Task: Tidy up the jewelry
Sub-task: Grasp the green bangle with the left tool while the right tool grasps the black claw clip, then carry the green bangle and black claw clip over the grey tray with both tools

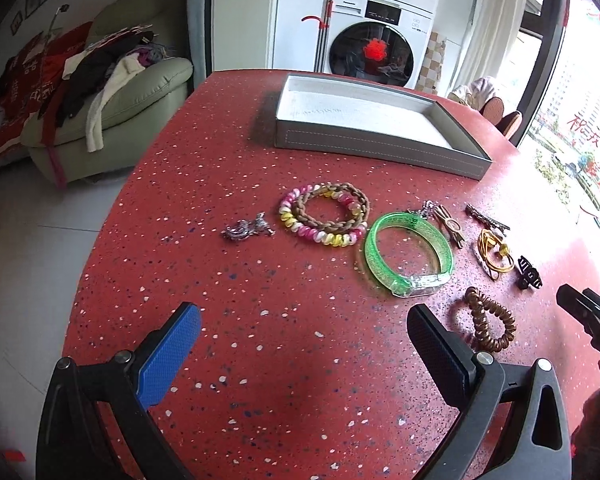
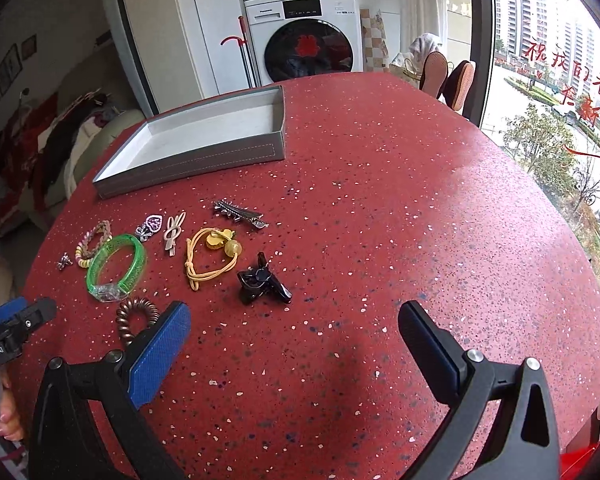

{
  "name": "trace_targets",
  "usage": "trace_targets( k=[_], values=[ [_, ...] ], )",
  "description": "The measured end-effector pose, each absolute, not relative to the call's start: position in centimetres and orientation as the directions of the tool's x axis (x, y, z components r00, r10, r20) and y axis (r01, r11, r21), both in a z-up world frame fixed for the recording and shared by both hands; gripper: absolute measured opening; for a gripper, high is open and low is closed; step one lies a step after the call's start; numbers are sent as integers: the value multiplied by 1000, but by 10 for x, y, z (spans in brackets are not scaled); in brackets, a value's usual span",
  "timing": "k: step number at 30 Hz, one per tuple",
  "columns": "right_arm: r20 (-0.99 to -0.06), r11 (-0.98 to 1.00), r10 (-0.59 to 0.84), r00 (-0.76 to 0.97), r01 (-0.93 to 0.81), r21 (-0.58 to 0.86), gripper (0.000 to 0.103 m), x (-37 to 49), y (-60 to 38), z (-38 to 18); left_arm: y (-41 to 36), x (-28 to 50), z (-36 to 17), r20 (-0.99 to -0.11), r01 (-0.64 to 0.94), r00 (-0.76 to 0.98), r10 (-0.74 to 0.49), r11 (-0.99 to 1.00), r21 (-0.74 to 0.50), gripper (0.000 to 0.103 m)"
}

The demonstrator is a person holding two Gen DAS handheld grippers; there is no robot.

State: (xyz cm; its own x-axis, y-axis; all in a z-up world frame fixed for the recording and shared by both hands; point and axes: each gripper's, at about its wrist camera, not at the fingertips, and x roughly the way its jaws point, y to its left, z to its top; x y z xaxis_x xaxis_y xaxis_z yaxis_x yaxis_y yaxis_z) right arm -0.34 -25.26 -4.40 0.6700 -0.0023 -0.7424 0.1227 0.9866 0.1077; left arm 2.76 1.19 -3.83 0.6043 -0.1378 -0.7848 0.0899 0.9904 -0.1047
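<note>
A grey tray (image 1: pixel 380 148) with a white inside stands empty at the back of the red table; it also shows in the right wrist view (image 2: pixel 196 162). Jewelry lies in a row: silver brooch (image 1: pixel 246 229), coiled and braided bracelets (image 1: pixel 324 216), green bangle (image 1: pixel 410 254) (image 2: pixel 116 266), yellow hair tie (image 2: pixel 208 256), black claw clip (image 2: pixel 262 280), silver clip (image 2: pixel 240 213), brown coil tie (image 1: pixel 488 320). My left gripper (image 1: pixel 304 334) is open and empty above the table in front of the bangle. My right gripper (image 2: pixel 296 330) is open and empty near the claw clip.
A green sofa (image 1: pixel 112 92) piled with clothes stands left of the table. A washing machine (image 1: pixel 374 48) stands behind it. A window (image 2: pixel 560 80) is on the right. The red table (image 2: pixel 420 200) stretches bare to the right of the jewelry.
</note>
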Motion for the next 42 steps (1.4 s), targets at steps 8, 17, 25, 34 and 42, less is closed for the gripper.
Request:
trace_targets(
  k=[8,17,25,34,42],
  values=[
    [-785,996,15,619,55,63,89,29,-247,-57,-10,70,-48,-832,71,517,-202,978,-194,101],
    [-809,1000,17,588,-4,18,69,38,-237,-65,-28,84,-55,-849,44,512,-129,991,-124,88],
    [-809,999,30,587,-6,33,27,39,-243,-60,-36,83,-54,-842,83,534,-81,996,-44,26],
    [-782,987,122,611,9,161,27,47,-265,-32,-33,76,-37,-825,175,528,-200,977,-124,26],
    [-729,967,223,647,-50,251,27,88,-265,14,-33,102,12,-788,231,552,-272,958,-169,26]
  ],
)
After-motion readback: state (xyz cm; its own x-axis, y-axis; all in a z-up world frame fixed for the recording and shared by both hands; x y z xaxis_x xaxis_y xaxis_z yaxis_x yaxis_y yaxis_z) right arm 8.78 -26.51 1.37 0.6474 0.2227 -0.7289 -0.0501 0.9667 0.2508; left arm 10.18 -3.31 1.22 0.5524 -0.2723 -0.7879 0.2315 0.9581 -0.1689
